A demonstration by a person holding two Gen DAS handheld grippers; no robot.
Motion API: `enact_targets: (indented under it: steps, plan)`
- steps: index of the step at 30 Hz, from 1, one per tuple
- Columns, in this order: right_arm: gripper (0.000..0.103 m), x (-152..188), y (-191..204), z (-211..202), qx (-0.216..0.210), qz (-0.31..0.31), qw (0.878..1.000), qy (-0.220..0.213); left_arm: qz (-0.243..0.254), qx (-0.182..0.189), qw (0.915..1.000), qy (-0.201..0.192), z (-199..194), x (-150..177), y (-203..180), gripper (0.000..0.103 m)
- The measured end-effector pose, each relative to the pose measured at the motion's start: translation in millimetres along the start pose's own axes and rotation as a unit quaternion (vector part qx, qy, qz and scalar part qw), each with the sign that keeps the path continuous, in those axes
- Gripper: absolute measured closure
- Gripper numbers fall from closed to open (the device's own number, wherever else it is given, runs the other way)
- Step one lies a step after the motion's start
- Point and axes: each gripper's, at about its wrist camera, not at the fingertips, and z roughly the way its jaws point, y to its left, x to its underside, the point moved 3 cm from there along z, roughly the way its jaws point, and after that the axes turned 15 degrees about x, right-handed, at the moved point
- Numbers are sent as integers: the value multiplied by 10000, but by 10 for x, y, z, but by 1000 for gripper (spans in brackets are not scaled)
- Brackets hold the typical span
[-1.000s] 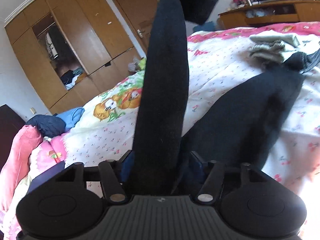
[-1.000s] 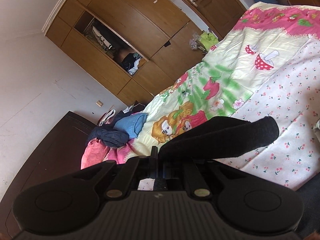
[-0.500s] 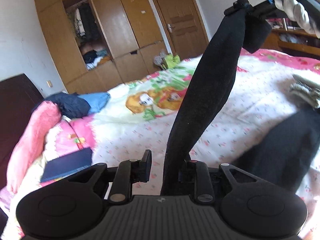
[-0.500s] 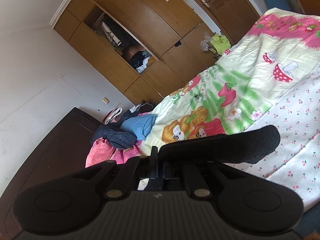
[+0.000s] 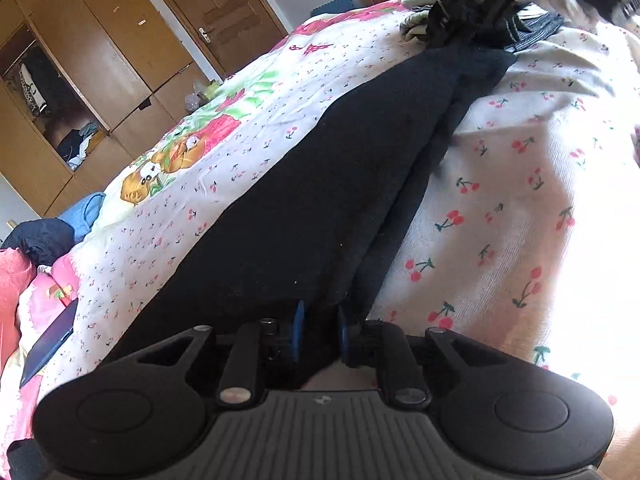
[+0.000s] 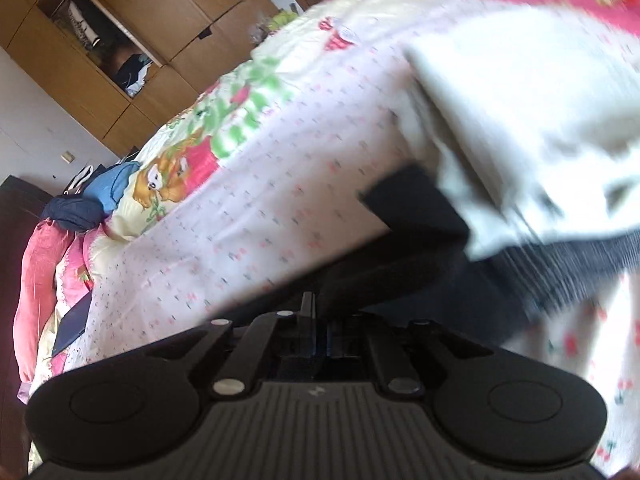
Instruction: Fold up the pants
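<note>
Right wrist view motion-blurred: pale cloth heap (image 6: 520,128) upper right w/ no clear edges. Black fabric pants (image 5: 340,184) near end hidden behind left gripper (image 5: 320,334) body.

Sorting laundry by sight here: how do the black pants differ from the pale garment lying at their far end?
The black pants are dark and plain; the pale garment is whitish. The pants stretch long and flat across the bedspread; the pale garment sits bunched in a heap. The pants are clamped in the left gripper, whose jaws have just been closing; the pale garment lies unheld. Both rest on the same bedspread.
</note>
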Motion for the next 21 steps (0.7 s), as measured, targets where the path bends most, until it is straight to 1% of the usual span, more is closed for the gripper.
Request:
enact_targets:
  steps: [2, 5, 6, 9, 10, 11, 12, 16, 18, 19, 20, 21]
  plan:
    - [88, 37, -114, -25, -165, 221, 9996, -21, -115, 110, 9999, 22, -20, -20, 87, 72]
    - [83, 15, -202, -84, -169, 375, 9990, -182, -142, 115, 9998, 81, -10, -21, 166, 68]
    - [79, 18, -238, -94, -200, 416, 9987, -230, -161, 123, 9998, 94, -9, -33, 179, 68]
    - [79, -1, -294, -120, -218, 444, 9977, -462, -105, 94, 9998, 118, -28, -23, 128, 68]
    - [81, -20, -309, -127, -283, 464, 9972, -510, -82, 82, 9999, 122, -24, -23, 113, 68]
    - [86, -44, -318, -141, -330, 506, 9966, -552, -79, 83, 9999, 127, -19, -25, 115, 68]
    - [98, -74, -302, -178, -380, 549, 9960, -598, -102, 105, 9998, 131, -23, -24, 121, 68]
    - [98, -270, -36, -461, -674, 330, 9926, -956, -318, 204, 9992, 86, -71, -50, 234, 65]
    - [98, -372, 74, -563, -806, 216, 9902, -1116, -385, 141, 9992, 20, -113, -68, 293, 64]
    - [98, -402, 117, -572, -768, 75, 9895, -1219, -396, 128, 9991, -9, -127, -78, 306, 64]
    - [98, -402, 126, -536, -611, -15, 9911, -1184, -380, 141, 9992, -9, -130, -86, 304, 64]
    - [97, -377, 108, -474, -439, -64, 9938, -1020, -339, 130, 9993, 8, -131, -83, 295, 64]
